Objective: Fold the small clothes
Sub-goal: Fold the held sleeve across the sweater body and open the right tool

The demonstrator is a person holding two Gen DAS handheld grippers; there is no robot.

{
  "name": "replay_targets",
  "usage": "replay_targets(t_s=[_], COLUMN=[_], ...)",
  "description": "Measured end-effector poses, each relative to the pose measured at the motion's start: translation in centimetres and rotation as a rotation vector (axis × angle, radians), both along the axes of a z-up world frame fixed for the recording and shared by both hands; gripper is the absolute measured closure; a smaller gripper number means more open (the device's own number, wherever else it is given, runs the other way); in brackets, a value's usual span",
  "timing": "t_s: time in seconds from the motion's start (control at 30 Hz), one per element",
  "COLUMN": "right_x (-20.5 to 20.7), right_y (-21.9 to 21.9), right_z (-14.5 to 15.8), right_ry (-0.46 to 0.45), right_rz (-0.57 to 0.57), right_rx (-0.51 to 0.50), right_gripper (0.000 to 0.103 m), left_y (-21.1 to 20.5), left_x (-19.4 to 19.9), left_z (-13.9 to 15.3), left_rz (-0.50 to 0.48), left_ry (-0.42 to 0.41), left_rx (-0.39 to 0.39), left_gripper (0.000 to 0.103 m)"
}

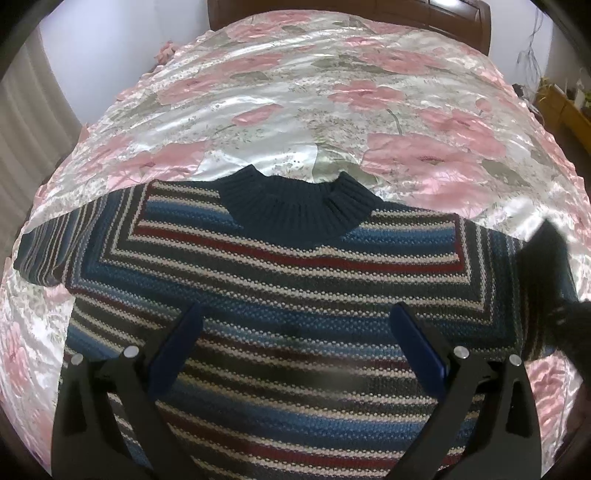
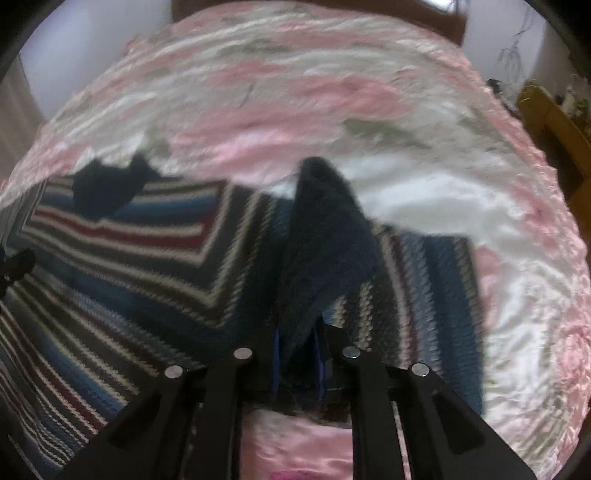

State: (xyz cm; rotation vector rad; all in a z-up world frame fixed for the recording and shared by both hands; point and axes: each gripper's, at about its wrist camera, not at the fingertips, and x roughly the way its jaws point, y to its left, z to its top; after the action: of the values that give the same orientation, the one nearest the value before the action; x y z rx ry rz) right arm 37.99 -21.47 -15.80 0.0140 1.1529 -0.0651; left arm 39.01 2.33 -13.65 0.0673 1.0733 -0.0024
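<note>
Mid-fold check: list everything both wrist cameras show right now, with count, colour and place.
sweater: one, striped blue, red, cream and dark, navy ribbed collar, spread flat on the bed.
sleeve cuff: one, navy, lifted off the bed at the sweater's right side.
bedspread: one, shiny pink floral, covers the bed.
headboard: one, brown wood, far end.
cabinet: one, yellowish wood, far right.
left gripper: black, blue pads, open above the sweater's chest.
right gripper: black, shut on the cuff.

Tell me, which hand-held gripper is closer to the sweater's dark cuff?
Right. The right hand-held gripper is shut on the dark cuff. The left hand-held gripper hovers open over the striped sweater, apart from the cuff.
</note>
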Motion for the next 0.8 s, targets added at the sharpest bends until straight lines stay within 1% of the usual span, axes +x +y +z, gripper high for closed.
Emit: replay_targets(t_s=[0.03,0.07,0.1,0.2,0.27,0.33,0.4,0.53,0.63,0.73,0.8], right_x=[-0.1,-0.3,-0.6,-2.5,-3.7,-5.0,-6.3,-8.3,-9.9,-11.2,-11.9], right_y=[0.4,0.3,0.4,-0.3,-1.6,-3.2,-5.0,-7.9,-9.3,-9.9,-10.1], right_z=[-0.5,-0.8,-0.8,0.4,1.5,2.7,3.4,3.3,2.9,2.4,2.0], right_ry=[0.018,0.028,0.030,-0.015,-0.039,-0.067,-0.074,-0.065,-0.060,-0.053,-0.051], right_rz=[0.011,0.021,0.033,0.038,0.011,-0.024,-0.063,-0.123,-0.140,-0.134,-0.133], right_rx=[0.036,0.079,0.132,0.246,0.278,0.265,0.252,0.243,0.224,0.197,0.180], right_gripper=[0.075,0.072,0.065,0.062,0.061,0.056,0.055,0.055,0.055,0.055,0.055], left_y=[-0.3,-0.6,-0.9,-2.1,-3.1,-4.5,-6.1,-9.9,-12.1,-13.7,-14.7], left_x=[-0.1,-0.2,-0.2,-0.6,-0.9,-1.2,-1.5,-1.4,-0.8,-0.2,0.6], left_z=[-0.1,-0.2,-0.3,-0.6,-0.9,-1.4,-1.9,-3.3,-4.3,-5.0,-6.0], left_rz=[-0.006,-0.013,-0.021,-0.043,-0.059,-0.084,-0.111,-0.149,-0.144,-0.129,-0.118], left_ry=[0.005,0.009,0.013,0.021,0.049,0.088,0.116,0.195,0.248,0.267,0.293], left_rx=[-0.001,-0.001,-0.002,-0.012,-0.048,-0.100,-0.139,-0.223,-0.288,-0.320,-0.316], left_gripper=[0.003,0.003,0.003,0.003,0.003,0.003,0.003,0.003,0.003,0.003,0.004])
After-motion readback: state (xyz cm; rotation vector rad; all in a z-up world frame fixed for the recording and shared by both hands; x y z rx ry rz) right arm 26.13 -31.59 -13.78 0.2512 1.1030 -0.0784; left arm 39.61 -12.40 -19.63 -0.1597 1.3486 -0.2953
